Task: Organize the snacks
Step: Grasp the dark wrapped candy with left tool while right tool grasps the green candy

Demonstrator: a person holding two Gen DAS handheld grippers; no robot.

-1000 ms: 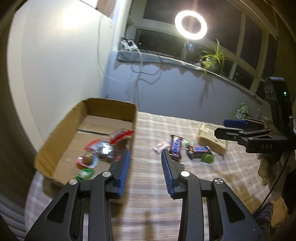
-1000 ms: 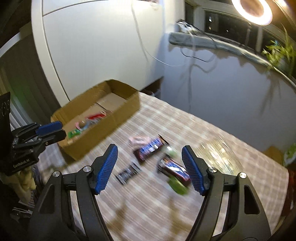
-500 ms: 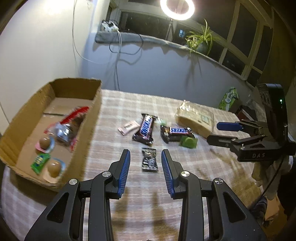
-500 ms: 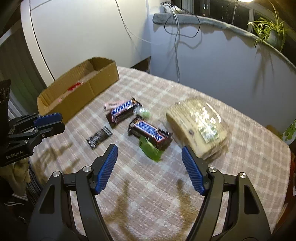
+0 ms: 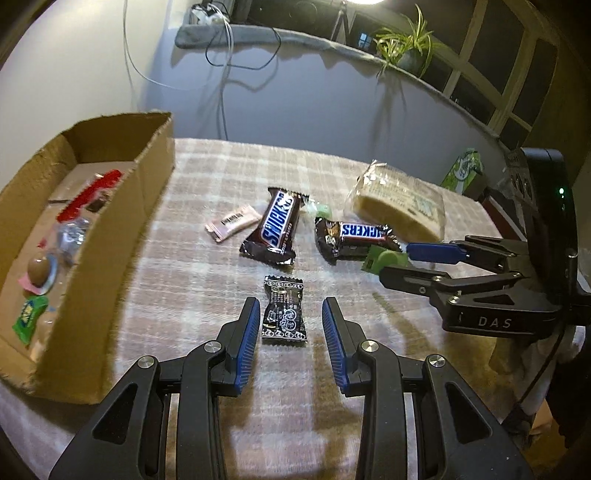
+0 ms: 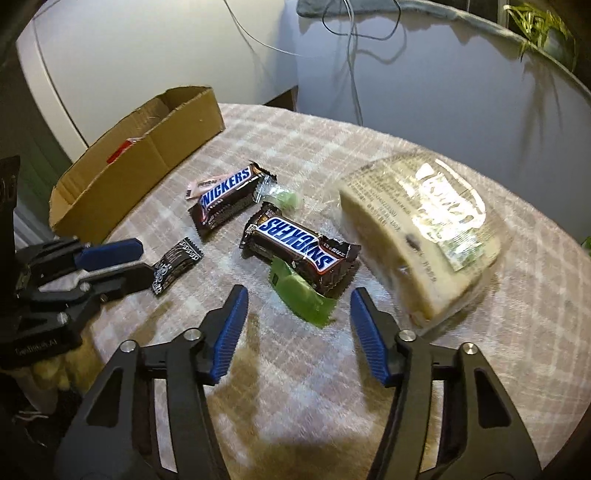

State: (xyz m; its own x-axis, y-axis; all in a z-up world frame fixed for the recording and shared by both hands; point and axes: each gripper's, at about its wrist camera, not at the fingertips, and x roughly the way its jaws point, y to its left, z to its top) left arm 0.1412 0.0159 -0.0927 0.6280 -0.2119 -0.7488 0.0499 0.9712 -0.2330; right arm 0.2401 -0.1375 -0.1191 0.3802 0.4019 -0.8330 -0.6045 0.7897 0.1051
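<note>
Desk (image 5: 207,162): covered by a pale checked cloth.
Wall (image 5: 325,92): grey-blue, curved behind the desk; shadows of cables and leaves are cast on it.
Ledge (image 5: 295,35): grey, run along the wall top; cables (image 5: 221,85) are hung from it.
Plant (image 5: 402,44): potted, set on the ledge.
Windows (image 5: 491,74): dark panes, pale frames.
Panel (image 6: 147,55): white, seen at left.
</note>
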